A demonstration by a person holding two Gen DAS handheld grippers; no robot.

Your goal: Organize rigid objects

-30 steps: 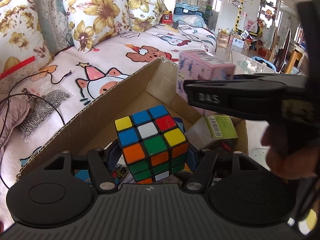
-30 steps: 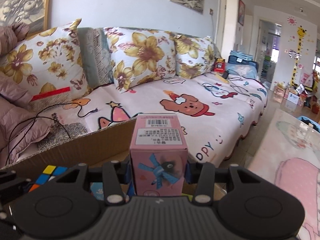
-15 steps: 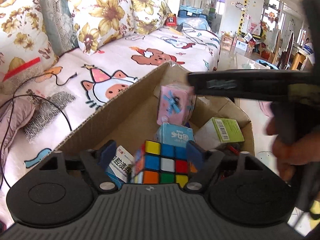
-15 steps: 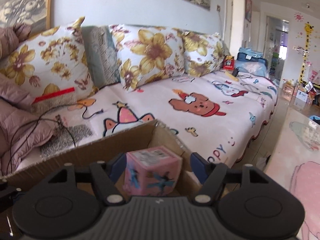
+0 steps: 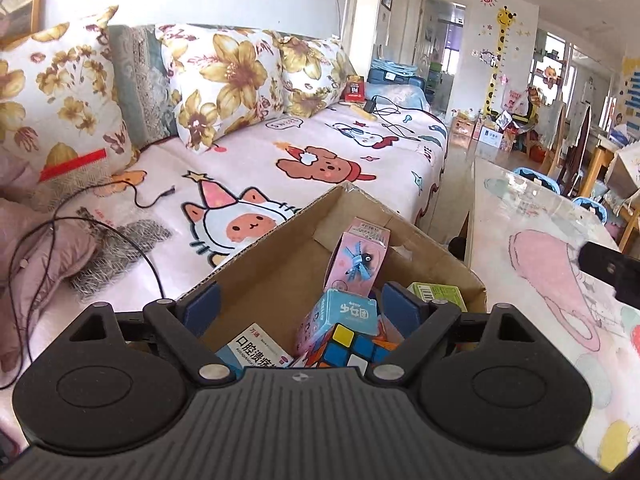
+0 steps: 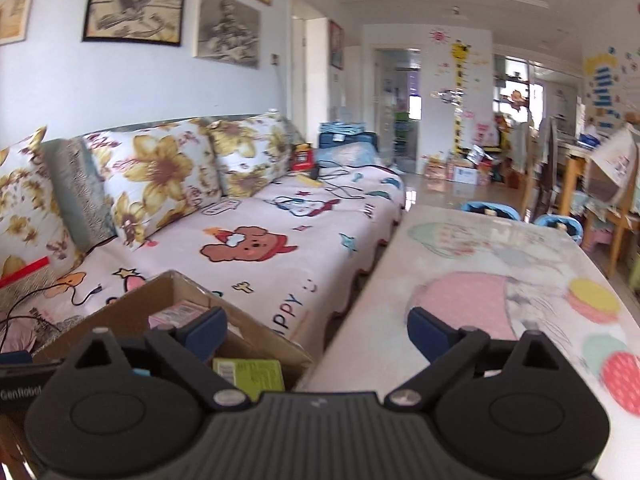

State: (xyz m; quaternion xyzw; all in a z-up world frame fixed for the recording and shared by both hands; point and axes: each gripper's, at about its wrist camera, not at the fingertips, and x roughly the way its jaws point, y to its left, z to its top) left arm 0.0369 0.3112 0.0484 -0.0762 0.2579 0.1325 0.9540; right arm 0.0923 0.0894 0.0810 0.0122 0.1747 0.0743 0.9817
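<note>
Rubik's cube (image 5: 352,346) and pink carton (image 5: 358,258) are lying inside the cardboard box (image 5: 264,264). Left gripper (image 5: 300,300) and right gripper (image 6: 316,326) are opening wide, gripping nothing. Table (image 6: 500,280) showing nothing left to pack.

Your left wrist view looks steeply down, close over the open cardboard box (image 5: 280,252), with the sofa (image 5: 320,160) beyond and the table (image 5: 540,240) at right. Your right wrist view sits further right, aimed more level, straddling the box corner (image 6: 192,284) and table edge (image 6: 360,300). Both views share box, sofa, table and the far room.
</note>
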